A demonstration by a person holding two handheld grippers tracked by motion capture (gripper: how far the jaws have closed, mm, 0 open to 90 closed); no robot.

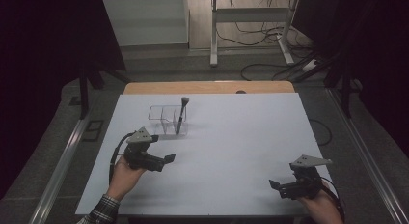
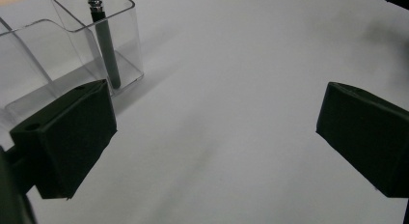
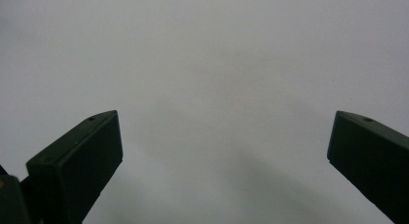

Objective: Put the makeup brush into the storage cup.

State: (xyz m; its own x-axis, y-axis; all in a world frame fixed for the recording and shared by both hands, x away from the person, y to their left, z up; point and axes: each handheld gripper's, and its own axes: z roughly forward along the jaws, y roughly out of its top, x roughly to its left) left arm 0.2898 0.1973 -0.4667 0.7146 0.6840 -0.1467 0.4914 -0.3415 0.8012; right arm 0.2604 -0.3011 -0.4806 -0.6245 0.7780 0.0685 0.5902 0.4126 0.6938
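Item 1, makeup brush [image 1: 181, 117]: I log it standing tilted in the end compartment of the clear organizer [image 1: 166, 119], handle tip down on the compartment floor, bristle head above the rim. In the left gripper view the brush [image 2: 105, 45] leans inside the near square cell of the organizer [image 2: 72, 55].

Item 2, clear organizer: several open-topped cells, set on the white table [image 1: 231, 137], toward its far-left part.

Item 3, left claw [image 1: 166, 159]: just on the near side of the organizer, apart from it, pointing across the table. Jaws spread wide, nothing between them; in its own view the left claw [image 2: 212, 132] frames bare table, the organizer just beyond one jaw.

Item 4, right claw [image 1: 276, 185]: well apart from the organizer, at the near right corner. I read the right claw [image 3: 224, 156] as spread wide, holding nothing, over bare table.
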